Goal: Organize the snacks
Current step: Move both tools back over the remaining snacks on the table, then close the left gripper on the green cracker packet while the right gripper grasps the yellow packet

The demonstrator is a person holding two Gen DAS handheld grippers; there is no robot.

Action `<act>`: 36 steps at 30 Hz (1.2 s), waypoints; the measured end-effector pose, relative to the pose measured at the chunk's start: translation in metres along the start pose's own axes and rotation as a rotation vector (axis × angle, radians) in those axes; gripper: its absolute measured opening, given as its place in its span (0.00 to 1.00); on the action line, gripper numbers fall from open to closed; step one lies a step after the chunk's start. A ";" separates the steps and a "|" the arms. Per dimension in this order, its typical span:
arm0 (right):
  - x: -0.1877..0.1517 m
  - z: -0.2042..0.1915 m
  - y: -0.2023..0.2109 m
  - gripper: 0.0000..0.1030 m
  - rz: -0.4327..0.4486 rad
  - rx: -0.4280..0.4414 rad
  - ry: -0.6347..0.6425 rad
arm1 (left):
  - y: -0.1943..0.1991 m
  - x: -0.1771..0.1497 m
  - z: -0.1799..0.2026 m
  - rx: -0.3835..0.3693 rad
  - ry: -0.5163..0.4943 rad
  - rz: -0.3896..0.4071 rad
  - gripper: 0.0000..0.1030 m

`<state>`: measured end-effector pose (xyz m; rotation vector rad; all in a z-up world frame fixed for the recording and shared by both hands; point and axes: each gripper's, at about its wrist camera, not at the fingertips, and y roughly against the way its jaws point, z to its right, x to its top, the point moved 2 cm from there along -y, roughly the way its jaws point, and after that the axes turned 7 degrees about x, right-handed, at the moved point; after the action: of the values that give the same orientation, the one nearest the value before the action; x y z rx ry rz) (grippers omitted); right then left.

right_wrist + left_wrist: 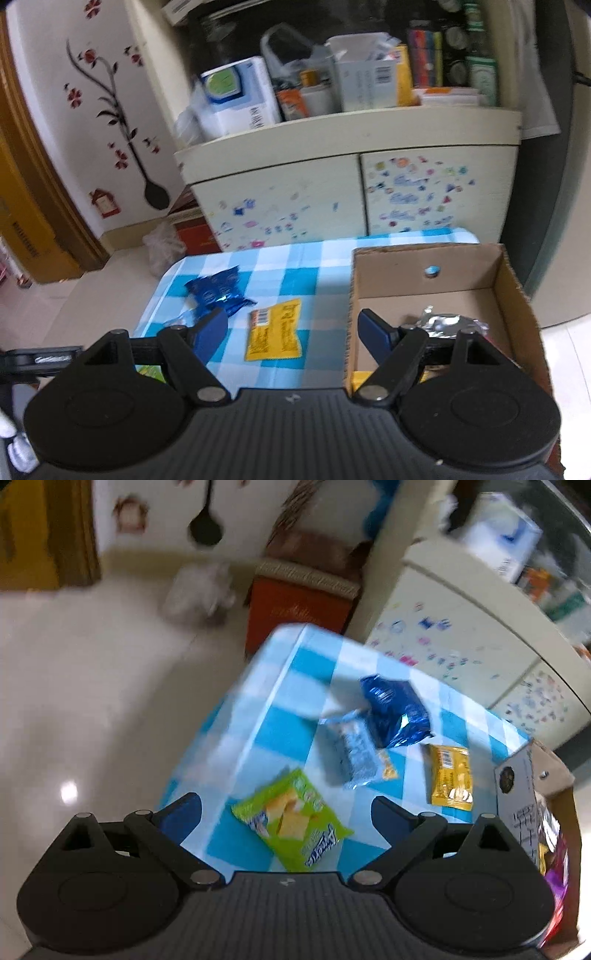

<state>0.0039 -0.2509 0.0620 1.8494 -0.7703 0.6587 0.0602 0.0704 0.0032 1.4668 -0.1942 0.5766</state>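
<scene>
Several snack packets lie on a blue-and-white checked table (295, 716). A green packet (291, 819) sits just past my open left gripper (284, 812), between its fingers but untouched. Farther off lie a pale blue packet (354, 753), a dark blue packet (395, 709) and a yellow packet (450, 779). In the right wrist view my right gripper (293, 328) is open and empty above the table, with the yellow packet (275, 330) between its fingers' line of sight and the dark blue packet (218, 291) to the left. A cardboard box (517, 291) on the right holds a silver wrapper (443, 323).
A cream cabinet (351, 177) with stickers and cluttered shelves stands behind the table. An orange box (295, 609) and a white bag (199, 590) sit on the tiled floor to the left. The cardboard box's wall (517, 794) is close at the left gripper's right.
</scene>
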 end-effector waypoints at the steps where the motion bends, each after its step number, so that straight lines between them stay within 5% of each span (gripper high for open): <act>1: -0.001 -0.002 -0.002 0.76 -0.005 0.007 0.005 | -0.006 -0.002 -0.001 0.004 0.025 -0.024 0.97; 19: -0.011 -0.013 -0.043 0.76 -0.125 0.104 -0.059 | -0.054 -0.010 0.027 0.089 0.033 -0.073 0.97; 28: -0.017 -0.024 -0.096 0.76 -0.187 0.060 -0.029 | -0.073 -0.012 0.023 0.132 0.087 -0.118 0.99; 36: -0.019 -0.023 -0.134 0.76 -0.218 -0.019 -0.028 | -0.076 -0.019 0.034 0.210 0.015 -0.122 1.00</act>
<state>0.0904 -0.1843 -0.0212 1.8954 -0.5795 0.4850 0.0875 0.0331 -0.0685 1.6639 -0.0318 0.5201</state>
